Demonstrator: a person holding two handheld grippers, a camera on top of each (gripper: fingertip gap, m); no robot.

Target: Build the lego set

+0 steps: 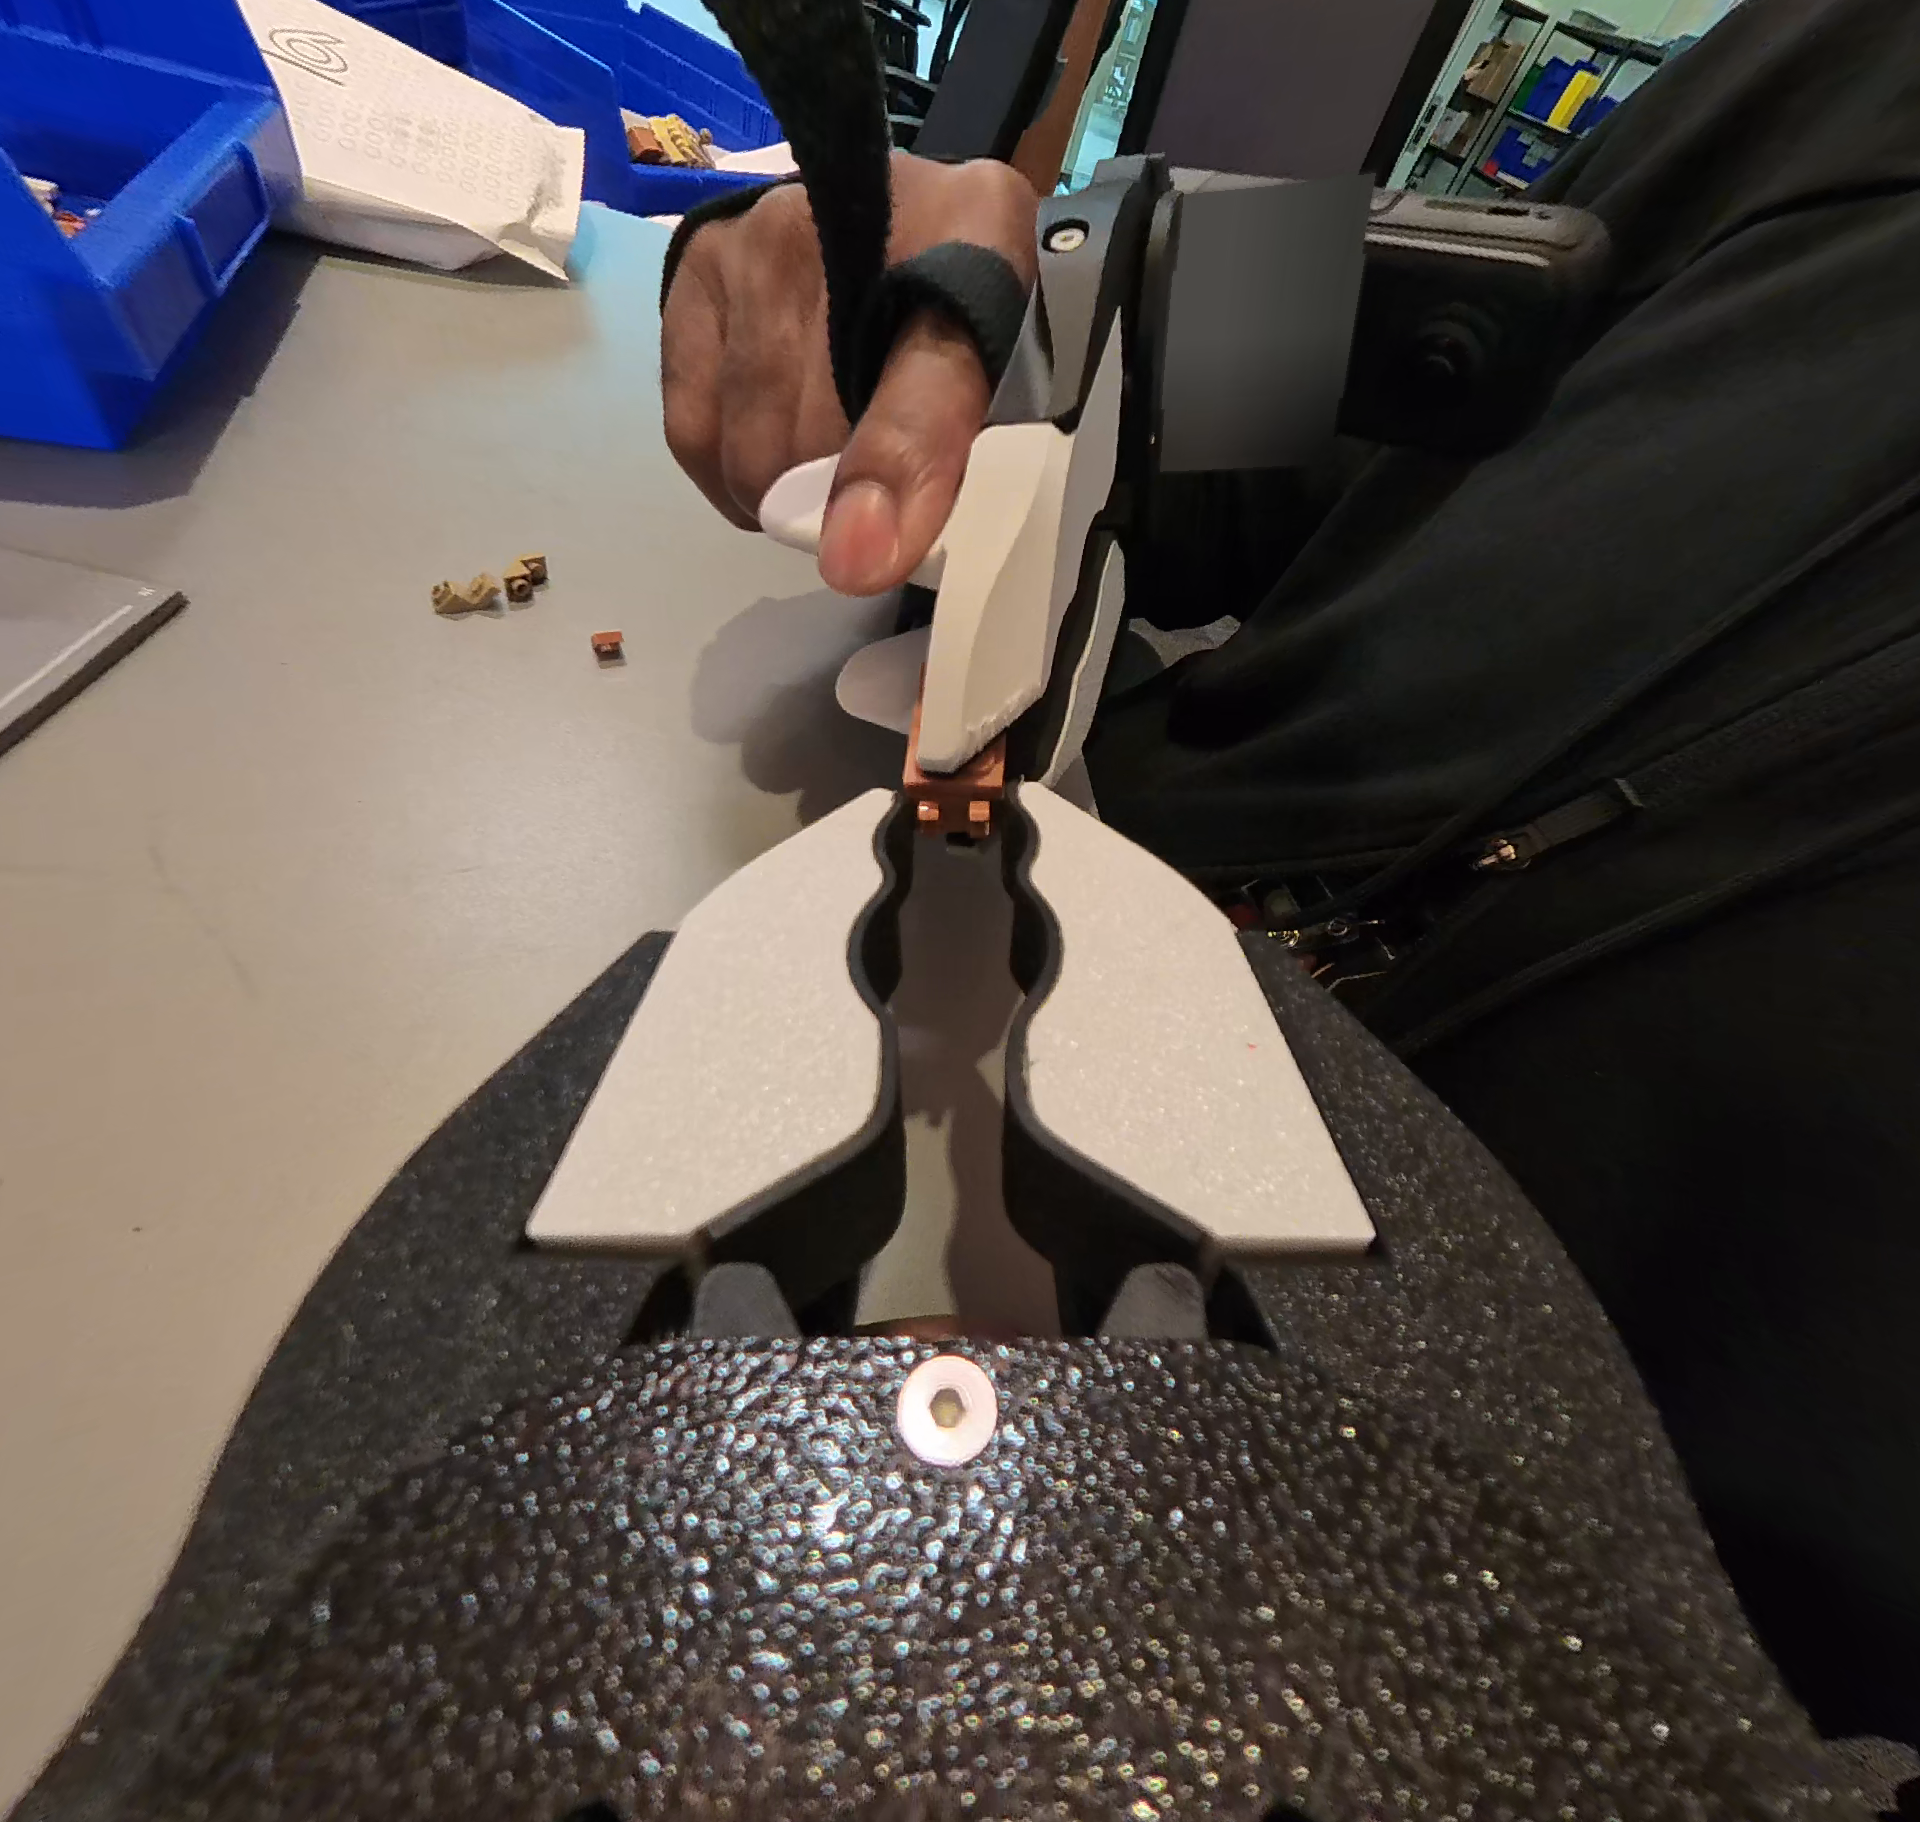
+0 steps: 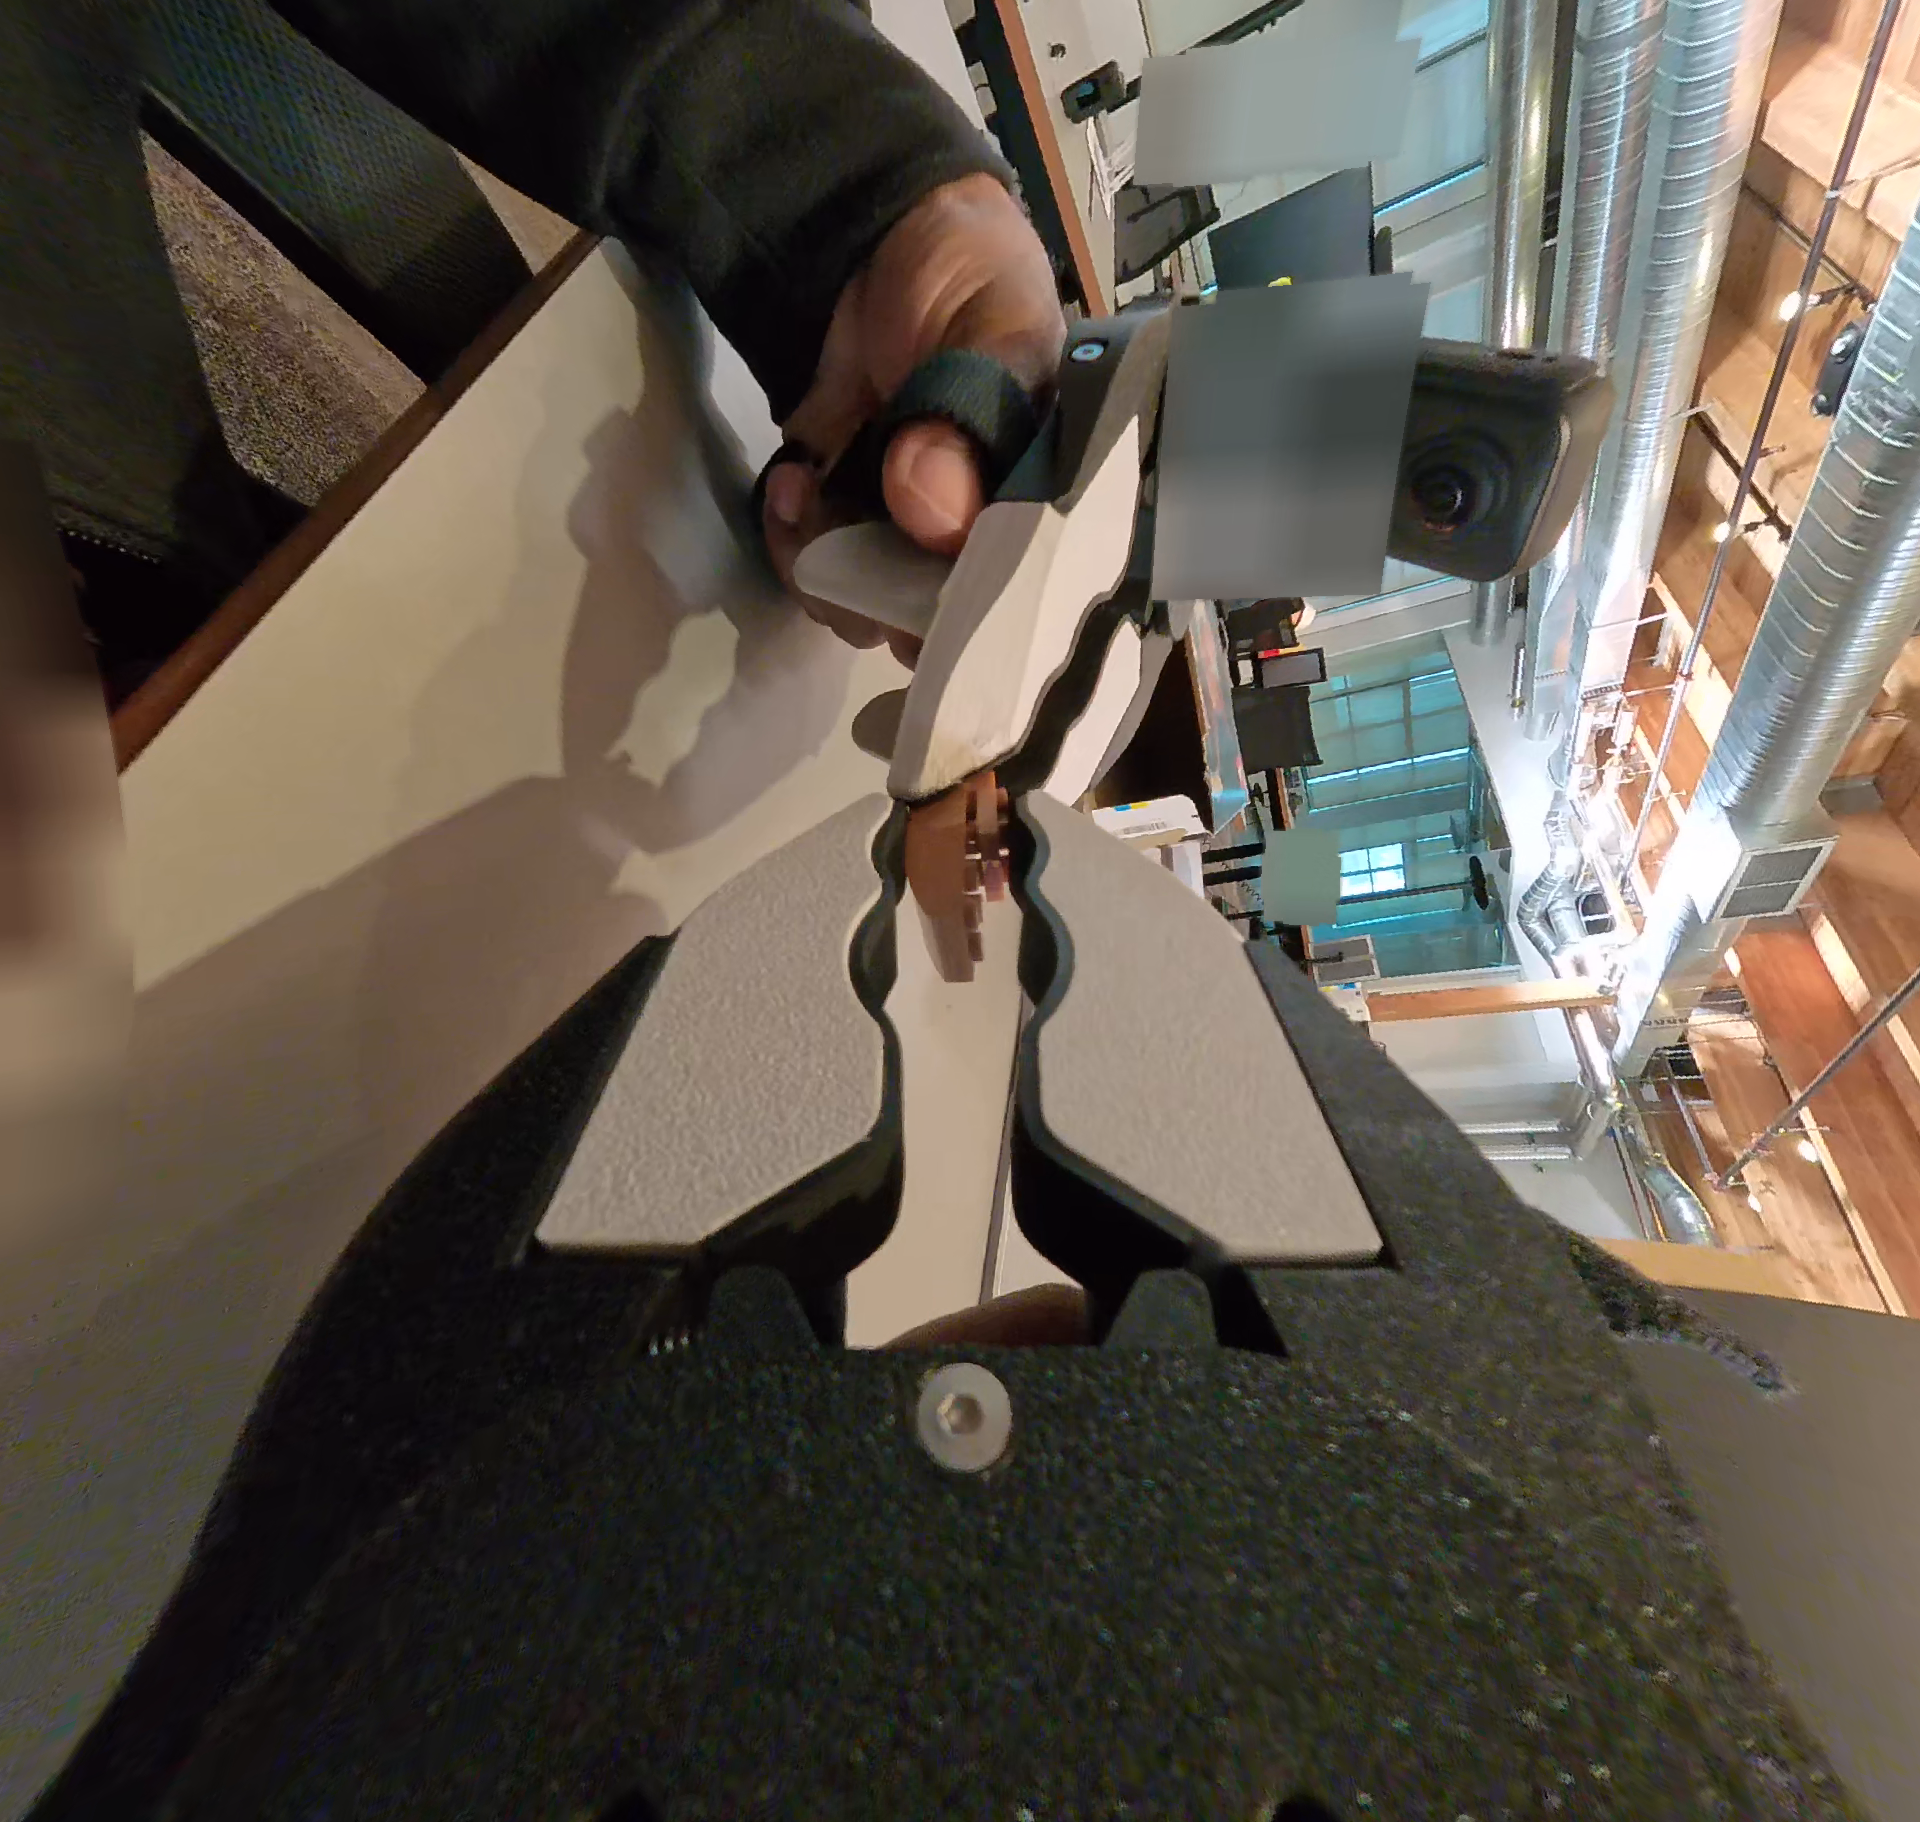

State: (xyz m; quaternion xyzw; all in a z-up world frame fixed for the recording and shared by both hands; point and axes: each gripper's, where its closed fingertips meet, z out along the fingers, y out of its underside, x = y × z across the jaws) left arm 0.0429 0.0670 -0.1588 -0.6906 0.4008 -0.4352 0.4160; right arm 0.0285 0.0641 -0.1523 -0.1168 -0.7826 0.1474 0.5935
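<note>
Both grippers tip-to-tip, seemingly clamping brown brick piece.

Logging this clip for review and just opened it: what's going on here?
A person holds a gripper in each hand, their tips meeting above a grey table. The left gripper and the right gripper both clamp a small reddish-brown toy-brick assembly, each from its own side, the fingers pressed against it. On the table lie a few loose tan brick pieces and one small brown piece. Blue storage bins and a white printed bag stand further back.
</note>
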